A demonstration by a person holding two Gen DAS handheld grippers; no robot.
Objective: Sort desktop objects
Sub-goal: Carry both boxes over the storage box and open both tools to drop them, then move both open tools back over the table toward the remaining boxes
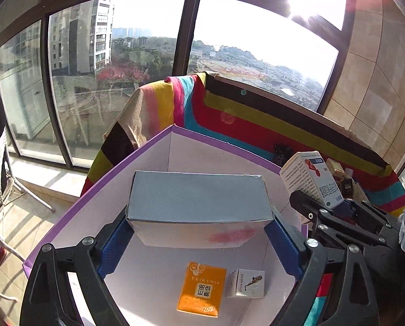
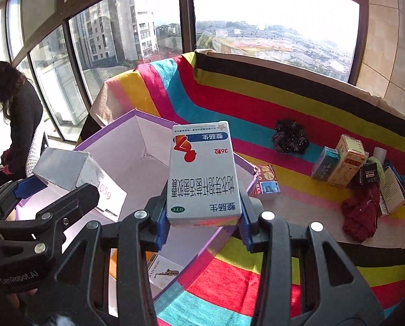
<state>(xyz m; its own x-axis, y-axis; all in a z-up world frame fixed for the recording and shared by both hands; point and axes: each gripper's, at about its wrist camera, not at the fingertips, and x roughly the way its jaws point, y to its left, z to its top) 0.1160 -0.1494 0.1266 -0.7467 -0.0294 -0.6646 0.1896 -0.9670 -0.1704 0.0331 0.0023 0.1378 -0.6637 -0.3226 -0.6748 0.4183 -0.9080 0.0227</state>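
My left gripper (image 1: 199,236) is shut on a grey and white carton (image 1: 199,203), held above the open purple-edged white box (image 1: 93,190). An orange packet (image 1: 201,289) and a small white music box (image 1: 247,282) lie on the box floor. My right gripper (image 2: 202,222) is shut on a white medicine box with blue and red print (image 2: 203,174), held over the box's right rim (image 2: 245,163). The left gripper and its carton (image 2: 74,174) show at the left in the right wrist view. The medicine box also shows in the left wrist view (image 1: 309,179).
A striped cloth (image 2: 283,108) covers the table. A small box (image 2: 267,186) lies beside the purple box. Several cartons (image 2: 349,163), a dark scrunchie (image 2: 290,135) and a red cloth (image 2: 361,214) sit at the right. A person (image 2: 17,114) stands by the window at the left.
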